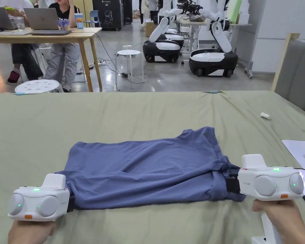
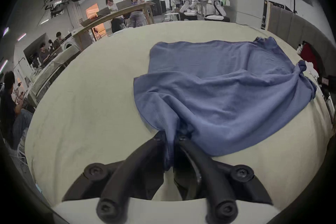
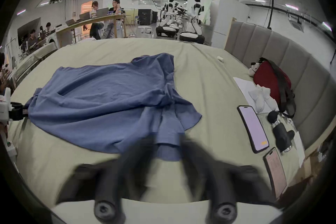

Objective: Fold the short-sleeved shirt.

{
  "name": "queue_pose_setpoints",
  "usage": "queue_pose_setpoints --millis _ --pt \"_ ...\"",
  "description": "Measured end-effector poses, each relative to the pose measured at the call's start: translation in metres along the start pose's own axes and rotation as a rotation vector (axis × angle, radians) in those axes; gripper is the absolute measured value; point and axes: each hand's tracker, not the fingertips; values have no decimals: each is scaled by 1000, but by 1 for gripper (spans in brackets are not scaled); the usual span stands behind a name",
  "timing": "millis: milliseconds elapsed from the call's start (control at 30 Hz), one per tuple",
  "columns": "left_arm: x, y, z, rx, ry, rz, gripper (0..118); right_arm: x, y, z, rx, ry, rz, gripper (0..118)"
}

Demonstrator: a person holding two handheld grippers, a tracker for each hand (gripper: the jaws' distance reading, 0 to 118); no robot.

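A bed (image 1: 148, 108) with an olive-green sheet carries a blue shirt (image 1: 148, 168), 2 phones (image 3: 253, 128), and a red bag (image 3: 269, 80).

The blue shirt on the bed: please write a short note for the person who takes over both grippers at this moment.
Left gripper: shut on the near left corner of the blue shirt.
Right gripper: jaws blurred, with a fold of the shirt's right end between them; whether they press on it cannot be told.
The shirt lies lengthwise across the green bed sheet, bunched and wrinkled, sleeves toward the right.
Done: the near edge is taken at both ends. No neat fold shows yet.
Left: probably carry the near edge over to the far edge, then flatten it. Mind the phone beside the right gripper.
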Motion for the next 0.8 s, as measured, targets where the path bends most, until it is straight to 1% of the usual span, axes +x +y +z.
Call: queue_pose_setpoints --millis 33,67,100,133,233,400,467,533,567,600,667,700,800 --pt "4 -1 6 3 3 4 6 3 -1 -7 -26 18 -14 102" --pt "5 -2 6 4 3 6 6 5 -1 -12 -41 24 -24 99" --pt "7 -2 6 3 4 6 6 6 -2 -18 -43 26 -27 90" --pt "8 -3 6 3 6 5 6 6 -3 -23 -53 25 -33 86" --pt "13 -4 14 6 14 9 6 4 -6 -42 -112 13 -32 86" --pt "8 -1 2 -1 14 9 6 -3 -10 -70 -177 37 -55 86" --pt "6 0 -5 -7 16 7 6 -7 -13 -78 -192 30 -52 82" --pt "7 -1 -6 -7 20 9 6 -14 -12 -72 -184 -1 -33 80" --pt "5 -1 -10 -6 21 15 6 -16 -12 -68 -173 8 -8 72" --pt "4 -1 -11 -7 23 18 6 -20 -12 -65 -159 33 34 55" --pt "5 -1 -12 -8 29 10 6 -30 -13 -58 -156 -8 96 28" --pt "8 -1 -6 -7 33 5 6 -31 -12 -58 -155 -6 107 19" --pt "7 -1 2 8 41 -19 6 -29 -9 -55 -153 -18 81 15"
